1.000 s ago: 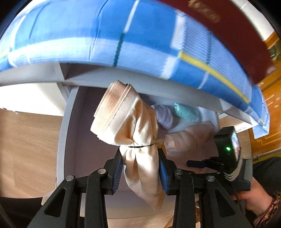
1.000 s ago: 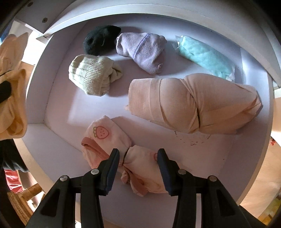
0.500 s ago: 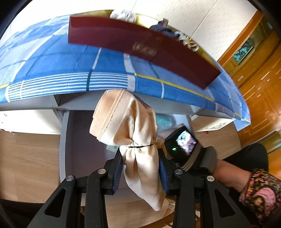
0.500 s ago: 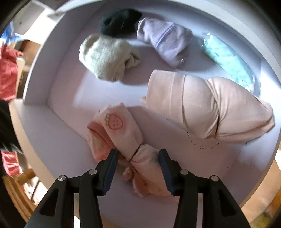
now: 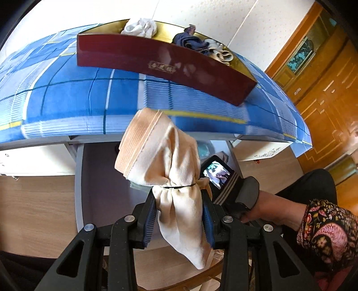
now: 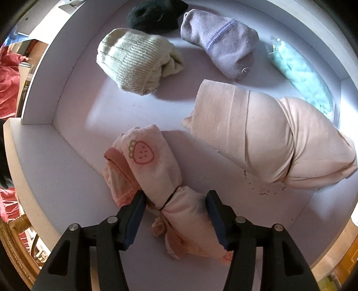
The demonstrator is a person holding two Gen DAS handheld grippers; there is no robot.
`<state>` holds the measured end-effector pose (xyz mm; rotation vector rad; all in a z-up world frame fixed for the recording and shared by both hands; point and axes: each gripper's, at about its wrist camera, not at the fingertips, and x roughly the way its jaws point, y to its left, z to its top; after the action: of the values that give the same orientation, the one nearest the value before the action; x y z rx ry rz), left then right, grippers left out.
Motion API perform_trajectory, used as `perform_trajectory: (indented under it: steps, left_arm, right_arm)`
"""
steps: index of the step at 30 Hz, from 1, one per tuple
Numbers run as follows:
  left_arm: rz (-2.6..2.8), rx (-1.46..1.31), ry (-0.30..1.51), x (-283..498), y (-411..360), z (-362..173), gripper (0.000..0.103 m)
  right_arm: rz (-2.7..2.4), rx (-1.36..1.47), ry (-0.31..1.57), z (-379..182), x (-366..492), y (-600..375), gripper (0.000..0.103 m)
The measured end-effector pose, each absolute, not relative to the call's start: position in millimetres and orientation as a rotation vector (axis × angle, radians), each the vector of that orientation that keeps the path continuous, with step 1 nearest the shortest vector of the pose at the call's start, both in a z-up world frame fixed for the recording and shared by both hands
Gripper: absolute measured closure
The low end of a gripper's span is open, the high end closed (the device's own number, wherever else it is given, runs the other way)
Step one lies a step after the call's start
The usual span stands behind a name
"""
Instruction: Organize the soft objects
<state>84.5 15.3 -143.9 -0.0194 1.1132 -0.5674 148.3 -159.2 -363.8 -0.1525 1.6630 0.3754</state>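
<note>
White drawer floor [image 6: 94, 116] fills the right wrist view. At bottom centre the right gripper [image 6: 176, 215] is opening, its jaws astride the strawberry-print pink bundle [image 6: 156, 170] lying there. Above right lies a larger peach roll [image 6: 268, 138]. Lower centre of the left view, the left gripper [image 5: 179, 215] pinches a tied cream bundle [image 5: 165, 161] before a blue checked cloth [image 5: 78, 100].

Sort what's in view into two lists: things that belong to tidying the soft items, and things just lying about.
Part of the job:
- cream tied bundle clamped in the left gripper
- strawberry-print bundle between the opening jaws of the right gripper
- drawer holding the beige roll, ribbed sock, lilac sock, black sock

Lying about:
- red box
- blue checked cloth
</note>
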Motion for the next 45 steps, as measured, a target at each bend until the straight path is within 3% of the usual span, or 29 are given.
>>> perform_trajectory:
  steps: [9, 23, 33, 45]
  left_arm:
    - [-0.636, -0.035, 1.042, 75, 11, -110, 0.066]
    - [-0.62, -0.017, 0.944, 114, 3, -59, 0.066]
    - [-0.598, 0.046, 0.921, 184, -28, -19, 0.066]
    - [-0.502, 0.134, 1.021, 268, -56, -32, 0.066]
  right_arm:
    - [0.309, -0.047, 1.661, -357, 154, -177, 0.046]
    - [0.294, -0.177, 1.732, -383, 134, -168, 0.046]
    - [0.262, -0.188, 1.718, -414, 126, -143, 0.053]
    - [0.209, -0.086, 1.678, -411, 120, -158, 0.063]
